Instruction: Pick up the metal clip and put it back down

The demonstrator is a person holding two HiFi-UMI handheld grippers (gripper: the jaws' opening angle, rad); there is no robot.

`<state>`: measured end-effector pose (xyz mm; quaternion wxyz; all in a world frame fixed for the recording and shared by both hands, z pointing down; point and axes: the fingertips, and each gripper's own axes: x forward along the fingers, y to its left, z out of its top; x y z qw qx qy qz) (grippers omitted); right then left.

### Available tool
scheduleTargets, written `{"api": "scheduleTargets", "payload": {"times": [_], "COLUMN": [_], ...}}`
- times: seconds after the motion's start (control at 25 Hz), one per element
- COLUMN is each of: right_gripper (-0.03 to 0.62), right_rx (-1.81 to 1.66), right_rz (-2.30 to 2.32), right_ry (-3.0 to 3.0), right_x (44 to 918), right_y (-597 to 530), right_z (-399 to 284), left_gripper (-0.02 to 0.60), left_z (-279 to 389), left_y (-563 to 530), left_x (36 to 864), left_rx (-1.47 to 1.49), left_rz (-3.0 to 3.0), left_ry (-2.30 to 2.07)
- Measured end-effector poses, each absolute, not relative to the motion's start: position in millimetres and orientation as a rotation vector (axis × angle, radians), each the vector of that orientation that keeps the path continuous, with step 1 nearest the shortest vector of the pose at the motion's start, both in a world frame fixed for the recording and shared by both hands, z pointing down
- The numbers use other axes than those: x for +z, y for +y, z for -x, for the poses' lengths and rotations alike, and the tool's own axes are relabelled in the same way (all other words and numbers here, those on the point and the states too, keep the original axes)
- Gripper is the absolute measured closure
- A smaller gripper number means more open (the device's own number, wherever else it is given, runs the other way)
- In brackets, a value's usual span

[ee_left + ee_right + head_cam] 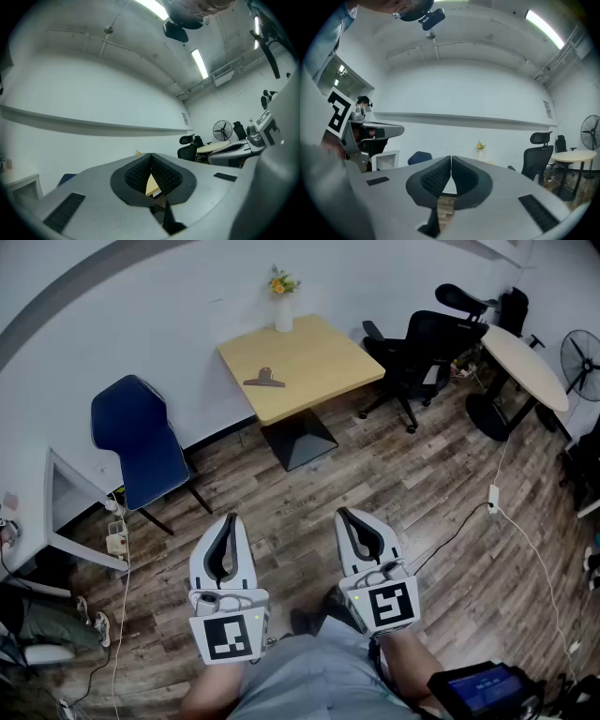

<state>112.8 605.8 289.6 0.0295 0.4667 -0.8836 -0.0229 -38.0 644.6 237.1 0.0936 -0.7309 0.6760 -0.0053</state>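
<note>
The metal clip (pixel 265 379) lies on the square wooden table (pixel 319 367) against the far wall, dark with a brown top. Both grippers are held low near my body, well short of the table. My left gripper (pixel 232 520) is shut with its tips together and nothing between them; its own view shows the pads (pixel 140 171) meeting in front of the table. My right gripper (pixel 343 517) is also shut and empty, its pads (pixel 438 176) touching at the tips.
A white vase with flowers (pixel 283 298) stands at the table's far edge. A blue chair (pixel 136 442) is to the left, a black office chair (pixel 427 343) and round table (pixel 525 357) to the right. Cables (pixel 506 521) run across the wooden floor. A fan (pixel 581 362) stands far right.
</note>
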Motion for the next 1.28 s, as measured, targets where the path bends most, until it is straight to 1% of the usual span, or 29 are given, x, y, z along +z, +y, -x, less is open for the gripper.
{"api": "scheduleTargets", "payload": {"times": [0.12, 0.4, 0.6, 0.76, 0.96, 1.28], "right_gripper": [0.546, 0.546, 0.544, 0.543, 0.543, 0.543], "right_rx": [-0.115, -0.099, -0.06, -0.038, 0.018, 0.115], "right_rz": [-1.44, -1.454, -1.441, -1.474, -1.49, -1.436], "right_ry": [-2.771, -2.73, -2.748, -2.711, -2.684, -2.687], "right_x": [284, 288, 298, 300, 326, 348], "right_y": [605, 603, 595, 583, 529, 422], "right_z": [-107, -107, -93, -105, -108, -100], "left_gripper": [0.563, 0.563, 0.563, 0.563, 0.563, 0.563], "left_z": [39, 42, 63, 61, 62, 59], "left_y": [643, 646, 639, 629, 578, 466], "left_x": [236, 241, 246, 251, 277, 294], "left_rx": [-0.013, -0.005, -0.011, -0.032, -0.069, -0.136], "left_rz": [2.164, 2.184, 2.177, 2.192, 2.223, 2.247], "left_ry": [2.005, 2.027, 2.026, 2.033, 2.046, 2.074]}}
